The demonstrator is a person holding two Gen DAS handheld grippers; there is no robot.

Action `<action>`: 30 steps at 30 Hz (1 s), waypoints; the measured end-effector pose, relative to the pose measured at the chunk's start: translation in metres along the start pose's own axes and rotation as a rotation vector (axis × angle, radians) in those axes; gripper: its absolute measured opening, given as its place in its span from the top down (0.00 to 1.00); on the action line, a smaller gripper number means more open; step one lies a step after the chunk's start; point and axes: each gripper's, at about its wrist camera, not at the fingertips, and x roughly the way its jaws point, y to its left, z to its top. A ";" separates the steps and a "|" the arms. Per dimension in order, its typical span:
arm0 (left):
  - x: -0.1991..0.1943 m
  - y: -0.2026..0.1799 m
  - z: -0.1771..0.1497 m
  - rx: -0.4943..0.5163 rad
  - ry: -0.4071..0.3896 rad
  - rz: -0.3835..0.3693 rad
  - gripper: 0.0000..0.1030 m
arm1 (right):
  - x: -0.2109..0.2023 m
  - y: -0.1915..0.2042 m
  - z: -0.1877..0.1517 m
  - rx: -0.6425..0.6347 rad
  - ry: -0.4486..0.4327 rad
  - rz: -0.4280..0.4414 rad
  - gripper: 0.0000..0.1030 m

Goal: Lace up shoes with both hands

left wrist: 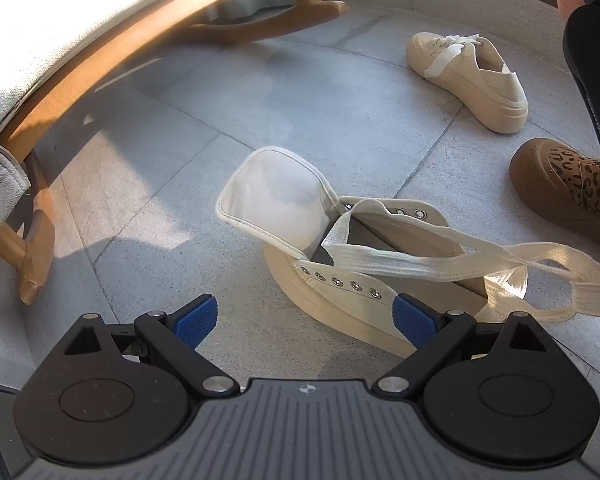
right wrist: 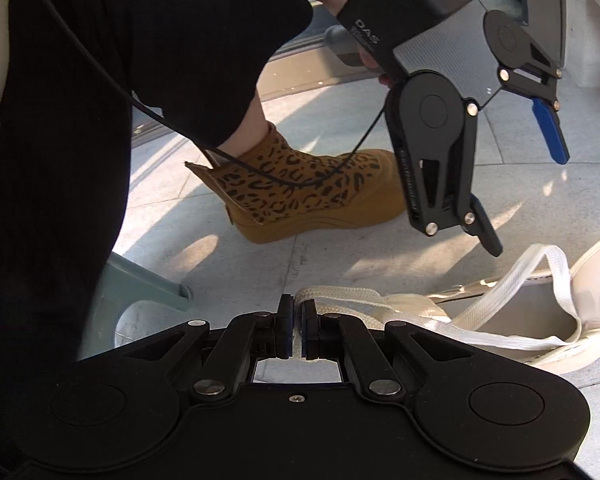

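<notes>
A cream canvas shoe point(left wrist: 340, 280) lies on the grey floor with its tongue point(left wrist: 276, 200) folded forward and its eyelets bare. A wide cream lace point(left wrist: 400, 266) runs from the shoe's opening off to the right. My left gripper point(left wrist: 306, 318) is open and empty just above the shoe's near side. In the right wrist view my right gripper point(right wrist: 298, 320) is shut on the lace point(right wrist: 340, 294), which trails right to the shoe point(right wrist: 540, 320). The left gripper point(right wrist: 528, 196) hangs open above the shoe there.
A second cream shoe point(left wrist: 472, 80), laced, lies further back on the tiles. The person's leopard-print brown boot point(left wrist: 568, 188) stands at the right; it also shows in the right wrist view point(right wrist: 312, 196). A wooden rocking chair point(left wrist: 100, 60) stands at the left. A black cable point(right wrist: 260, 172) hangs by the boot.
</notes>
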 end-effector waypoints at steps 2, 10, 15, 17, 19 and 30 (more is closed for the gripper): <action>0.001 -0.001 0.000 0.003 0.003 -0.001 0.07 | 0.002 0.007 0.001 0.012 -0.020 0.083 0.98; 0.002 -0.006 0.001 0.021 0.002 -0.006 0.07 | 0.010 0.034 0.008 -0.023 -0.029 0.227 0.98; 0.007 -0.007 0.002 0.024 0.010 0.002 0.07 | 0.023 0.017 0.003 -0.003 0.041 0.023 0.98; 0.008 -0.008 0.002 0.025 0.015 0.004 0.07 | 0.034 0.008 -0.001 0.008 0.085 -0.046 0.98; 0.009 -0.008 0.002 0.026 0.017 0.006 0.07 | 0.041 0.002 -0.006 0.019 0.104 -0.076 0.97; 0.011 -0.002 0.004 -0.031 0.009 -0.005 0.07 | 0.038 -0.024 -0.019 0.094 0.183 -0.235 0.71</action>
